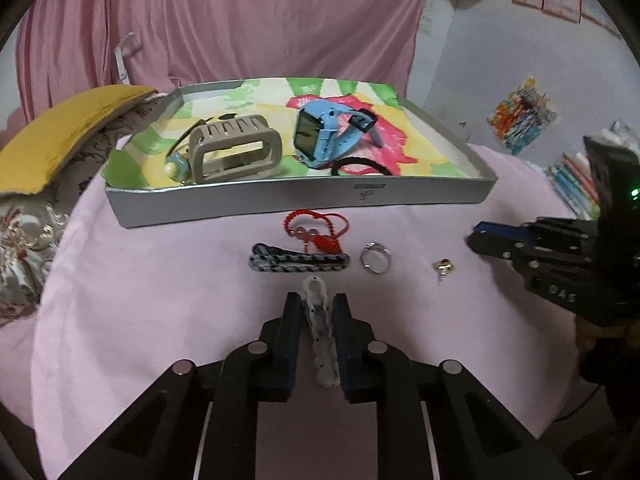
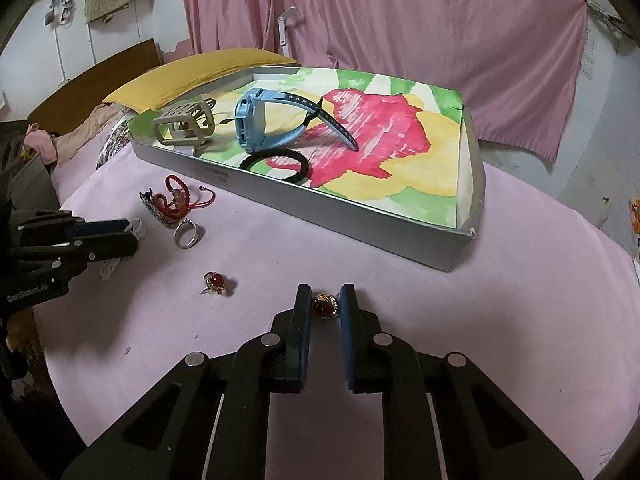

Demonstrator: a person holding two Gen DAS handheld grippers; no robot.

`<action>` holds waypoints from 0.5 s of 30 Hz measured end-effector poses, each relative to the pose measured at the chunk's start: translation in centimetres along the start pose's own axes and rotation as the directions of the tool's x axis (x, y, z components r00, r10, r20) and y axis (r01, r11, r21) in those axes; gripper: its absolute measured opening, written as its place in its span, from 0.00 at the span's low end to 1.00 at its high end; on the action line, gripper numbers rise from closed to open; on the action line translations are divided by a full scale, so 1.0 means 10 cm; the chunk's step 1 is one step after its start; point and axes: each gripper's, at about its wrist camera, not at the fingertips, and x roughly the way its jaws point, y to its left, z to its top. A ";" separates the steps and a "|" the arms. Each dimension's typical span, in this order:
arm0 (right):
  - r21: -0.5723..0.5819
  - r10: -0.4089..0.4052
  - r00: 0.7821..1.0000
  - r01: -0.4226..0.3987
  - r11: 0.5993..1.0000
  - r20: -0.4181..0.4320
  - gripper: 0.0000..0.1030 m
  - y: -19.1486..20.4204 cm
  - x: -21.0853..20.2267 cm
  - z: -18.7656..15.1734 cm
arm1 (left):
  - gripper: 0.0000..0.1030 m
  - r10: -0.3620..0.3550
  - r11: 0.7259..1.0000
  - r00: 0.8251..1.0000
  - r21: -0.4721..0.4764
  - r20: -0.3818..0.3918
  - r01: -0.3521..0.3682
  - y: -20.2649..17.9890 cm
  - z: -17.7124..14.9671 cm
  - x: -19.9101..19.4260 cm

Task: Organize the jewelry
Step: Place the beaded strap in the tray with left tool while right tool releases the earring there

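Both claws are shut on something small. Left claw point(image 1: 316, 306) pinches a white speckled hair clip point(image 1: 322, 336) that lies long-ways between its fingers, pointing straight ahead at the grey tray point(image 1: 304, 200). Right claw point(image 2: 325, 300) squeezes a gold ring with a red stone point(image 2: 325, 306) down on the pink bed cover point(image 2: 440, 340). From there the tray sits ahead and a bit to the right. Next, I think, each claw lifts and goes forward over the near tray wall.
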 end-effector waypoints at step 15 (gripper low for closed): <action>0.089 -0.047 0.915 0.013 0.996 0.401 0.12 0.14 -0.63 0.14 | 0.14 -0.085 0.996 0.952 -0.010 0.295 0.092 -0.15 0.08 -0.35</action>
